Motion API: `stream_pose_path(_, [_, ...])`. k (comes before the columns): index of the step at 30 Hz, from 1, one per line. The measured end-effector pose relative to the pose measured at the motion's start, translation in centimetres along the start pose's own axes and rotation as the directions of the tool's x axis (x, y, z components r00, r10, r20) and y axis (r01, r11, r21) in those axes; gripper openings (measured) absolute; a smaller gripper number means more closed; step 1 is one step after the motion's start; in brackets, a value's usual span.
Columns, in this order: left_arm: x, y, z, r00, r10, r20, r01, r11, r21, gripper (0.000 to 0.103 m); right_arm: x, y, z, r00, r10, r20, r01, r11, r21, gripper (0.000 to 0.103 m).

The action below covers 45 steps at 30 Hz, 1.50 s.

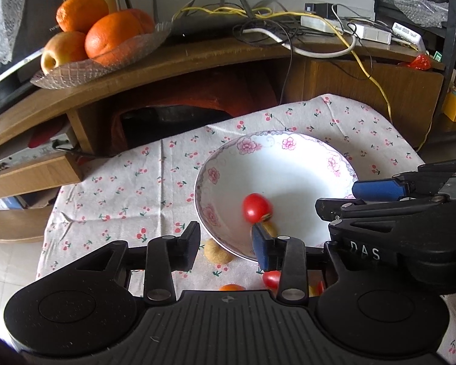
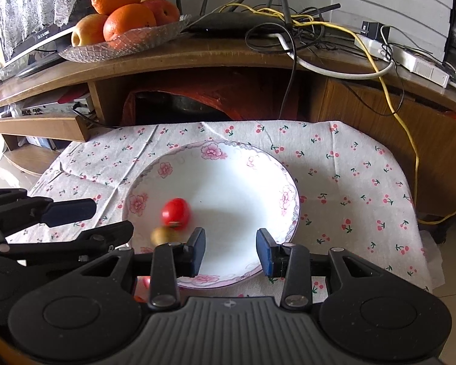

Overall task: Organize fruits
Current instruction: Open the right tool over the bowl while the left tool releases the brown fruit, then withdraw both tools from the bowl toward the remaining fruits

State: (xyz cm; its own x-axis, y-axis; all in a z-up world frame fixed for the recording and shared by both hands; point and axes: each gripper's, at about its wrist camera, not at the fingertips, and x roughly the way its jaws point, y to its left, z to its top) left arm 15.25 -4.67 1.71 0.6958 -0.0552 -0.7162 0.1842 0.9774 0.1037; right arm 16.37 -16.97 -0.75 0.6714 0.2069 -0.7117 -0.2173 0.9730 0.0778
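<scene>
- Red and glossy, a small cherry tomato [image 1: 256,207] lies blurred inside the white floral-rimmed porcelain dish [image 1: 219,152], toward its near-left part; the blur suggests it is rolling, so it was likely just dropped in.
- Left of the dish, on the cherry-print cotton tablecloth [image 1: 121,188], nothing needs collecting; the loose fruit sits at the near edge instead.
- Just outside the dish's near rim rests a tan, rough-skinned round fruit [image 1: 217,251], possibly a longan, touching or almost touching the rim.
- Nearer the camera, a second red cherry tomato [image 1: 271,278] and a small orange fruit [image 1: 231,287] peek out from behind the left gripper's frame.
- Left gripper [image 1: 226,243] has its jaws spread wide and holds nothing, poised over the dish's near-left rim.
- Right gripper [image 2: 231,251] is likewise parted and empty, hovering above the dish's near rim, beside the left one.
- Judged from this, the step in hand is the release of one tomato into the dish; most small fruits remain outside.
- Next move calls for dropping one gripper to the tan fruit or the second tomato, straddling it squarely, and closing gently, since a round, smooth fruit can squirt sideways or bruise.
</scene>
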Motion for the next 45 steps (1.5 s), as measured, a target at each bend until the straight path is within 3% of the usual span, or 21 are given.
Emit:
stream_pose_path(18, [-4.0, -0.2, -1.6, 1.000, -0.007, 0.028, 0.006, 1.000, 0.006, 0.048, -4.0, 1.3, -1.7, 1.000, 0.003, 0.029, -0.003, 1.000, -0.011, 0.038])
stream_pose_path(45, [-7.0, -0.4, -5.4, 1.000, -0.018, -0.004, 0.019, 1.000, 0.023, 0.047, -6.5, 3.0, -5.7, 0.999, 0.030, -0.021, -0.030, 1.000, -0.001, 0.038])
